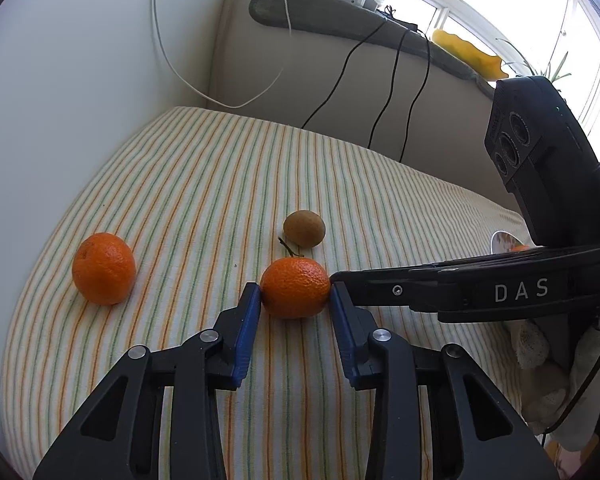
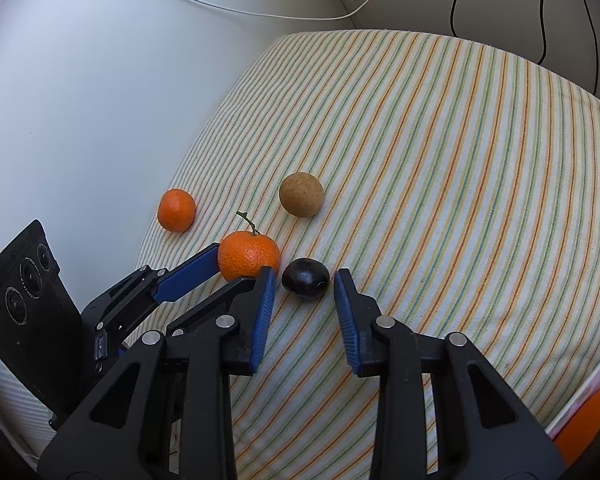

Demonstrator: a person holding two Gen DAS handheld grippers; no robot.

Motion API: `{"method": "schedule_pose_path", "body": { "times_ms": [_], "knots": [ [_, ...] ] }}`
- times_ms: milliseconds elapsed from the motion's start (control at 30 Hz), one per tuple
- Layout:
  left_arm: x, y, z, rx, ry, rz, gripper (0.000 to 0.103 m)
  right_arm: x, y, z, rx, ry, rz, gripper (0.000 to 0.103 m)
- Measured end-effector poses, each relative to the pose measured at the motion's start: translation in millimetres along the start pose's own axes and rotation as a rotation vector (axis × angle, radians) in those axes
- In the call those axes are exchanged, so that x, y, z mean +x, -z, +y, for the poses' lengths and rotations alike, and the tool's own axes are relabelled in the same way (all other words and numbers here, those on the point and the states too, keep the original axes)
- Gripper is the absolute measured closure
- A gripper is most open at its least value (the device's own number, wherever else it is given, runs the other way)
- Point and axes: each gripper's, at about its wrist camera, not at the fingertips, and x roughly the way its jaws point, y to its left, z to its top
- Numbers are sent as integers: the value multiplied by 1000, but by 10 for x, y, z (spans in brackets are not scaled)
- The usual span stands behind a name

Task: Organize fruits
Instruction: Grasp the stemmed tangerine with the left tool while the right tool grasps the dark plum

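A stemmed mandarin (image 1: 295, 287) lies on the striped cloth between the blue pads of my left gripper (image 1: 296, 292), which touch both its sides. It also shows in the right wrist view (image 2: 249, 255). My right gripper (image 2: 304, 276) is open around a dark plum (image 2: 305, 279), with gaps on both sides. A second mandarin (image 1: 104, 268) lies to the left, also seen from the right wrist (image 2: 176, 210). A brown kiwi-like fruit (image 1: 304, 228) lies just behind, also in the right wrist view (image 2: 301, 194).
The striped cloth (image 1: 204, 184) covers a table against a white wall. Black cables (image 1: 384, 92) and a white cable (image 1: 168, 52) hang at the back. A plate rim (image 1: 504, 240) shows at the right. An orange edge (image 2: 588, 420) sits at lower right.
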Motion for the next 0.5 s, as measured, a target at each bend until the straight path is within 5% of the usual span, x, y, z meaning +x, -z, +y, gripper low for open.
{"method": "schedule_pose_path", "body": {
  "times_ms": [500],
  "knots": [
    [-55, 49, 3, -13, -5, -17, 71, -203, 95, -73, 6, -7, -33, 79]
  ]
}}
